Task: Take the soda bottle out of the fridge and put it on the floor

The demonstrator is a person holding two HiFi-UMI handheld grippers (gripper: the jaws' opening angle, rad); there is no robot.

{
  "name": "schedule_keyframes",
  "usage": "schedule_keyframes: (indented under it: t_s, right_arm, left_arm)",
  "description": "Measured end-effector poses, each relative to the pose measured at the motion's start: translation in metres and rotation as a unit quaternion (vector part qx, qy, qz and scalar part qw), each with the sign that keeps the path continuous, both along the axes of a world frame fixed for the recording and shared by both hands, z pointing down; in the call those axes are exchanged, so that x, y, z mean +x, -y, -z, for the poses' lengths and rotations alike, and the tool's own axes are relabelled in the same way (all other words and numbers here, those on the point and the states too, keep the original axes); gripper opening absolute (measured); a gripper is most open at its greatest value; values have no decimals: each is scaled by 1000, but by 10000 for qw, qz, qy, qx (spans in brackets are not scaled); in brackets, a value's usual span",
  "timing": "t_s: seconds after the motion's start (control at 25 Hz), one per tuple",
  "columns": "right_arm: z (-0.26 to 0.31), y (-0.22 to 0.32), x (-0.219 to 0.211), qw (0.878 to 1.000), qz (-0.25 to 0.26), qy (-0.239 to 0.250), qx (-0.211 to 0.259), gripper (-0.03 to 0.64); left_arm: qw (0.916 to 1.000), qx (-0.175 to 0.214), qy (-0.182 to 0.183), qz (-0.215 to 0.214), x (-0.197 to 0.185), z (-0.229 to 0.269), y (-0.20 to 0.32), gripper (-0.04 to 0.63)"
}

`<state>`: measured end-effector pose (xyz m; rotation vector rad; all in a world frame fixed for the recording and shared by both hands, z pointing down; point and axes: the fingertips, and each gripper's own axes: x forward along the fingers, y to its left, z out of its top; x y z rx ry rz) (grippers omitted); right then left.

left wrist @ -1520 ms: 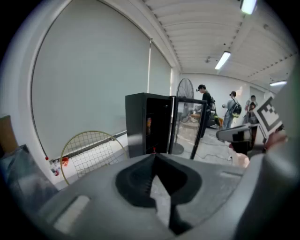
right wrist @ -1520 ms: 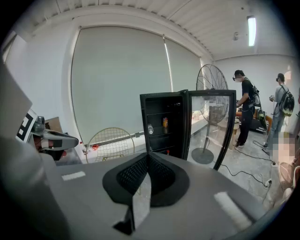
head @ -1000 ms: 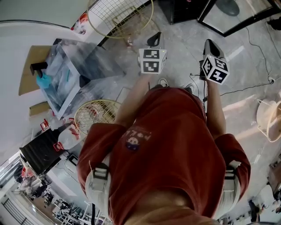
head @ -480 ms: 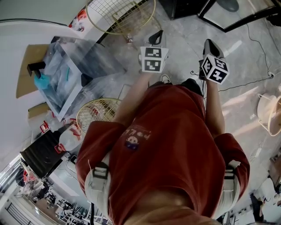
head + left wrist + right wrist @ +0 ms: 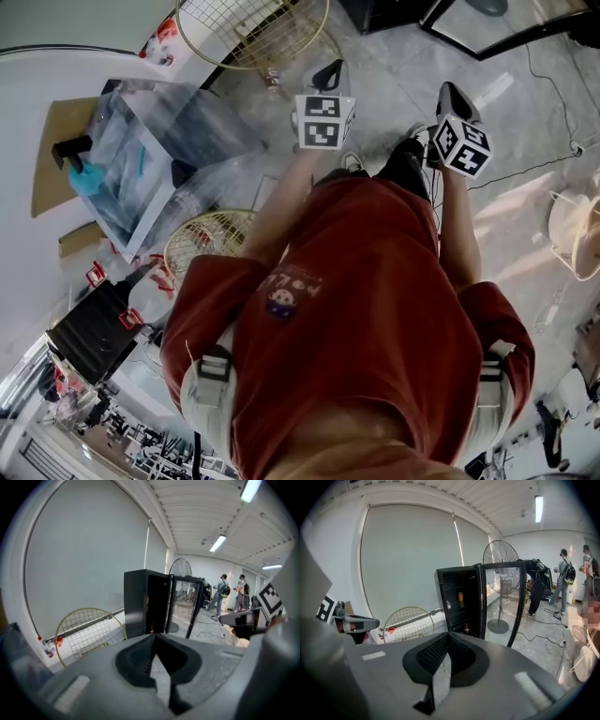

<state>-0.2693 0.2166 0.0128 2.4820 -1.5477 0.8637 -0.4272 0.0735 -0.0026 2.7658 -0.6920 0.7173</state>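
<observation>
A black fridge (image 5: 459, 603) stands ahead with its glass door (image 5: 501, 603) swung open. On its bottom shelf is a small red bottle (image 5: 466, 628); an orange item (image 5: 460, 596) sits on a higher shelf. The fridge (image 5: 144, 603) and the red bottle (image 5: 151, 629) also show in the left gripper view. My left gripper (image 5: 154, 637) and right gripper (image 5: 448, 637) are both shut and empty, held side by side well short of the fridge. From the head view, the left gripper (image 5: 328, 77) and right gripper (image 5: 452, 96) point toward the fridge (image 5: 389, 19).
Round gold wire grilles lean near the wall (image 5: 253, 28) and lie at the left (image 5: 211, 246). A plastic-wrapped stand (image 5: 159, 150) is on the left. Cables (image 5: 534, 169) cross the floor. A pedestal fan (image 5: 500, 560) and people (image 5: 567, 578) stand beyond the fridge.
The person has stepped toward the fridge; a dark trouser leg now shows between the grippers. Both grippers shifted slightly forward and stayed shut.
</observation>
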Motion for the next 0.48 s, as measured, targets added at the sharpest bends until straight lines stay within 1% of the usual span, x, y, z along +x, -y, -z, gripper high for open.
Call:
schedule_keyframes:
  t_s: [0.16, 0.48]
  right_arm:
    - [-1, 9, 14, 10000, 48, -57, -62, 0]
    - [-12, 14, 62, 9999, 84, 39, -49, 0]
  left_arm:
    - [10000, -3, -47, -32, 16, 1, 3, 0]
    - [9999, -20, 94, -84, 66, -8, 3, -2]
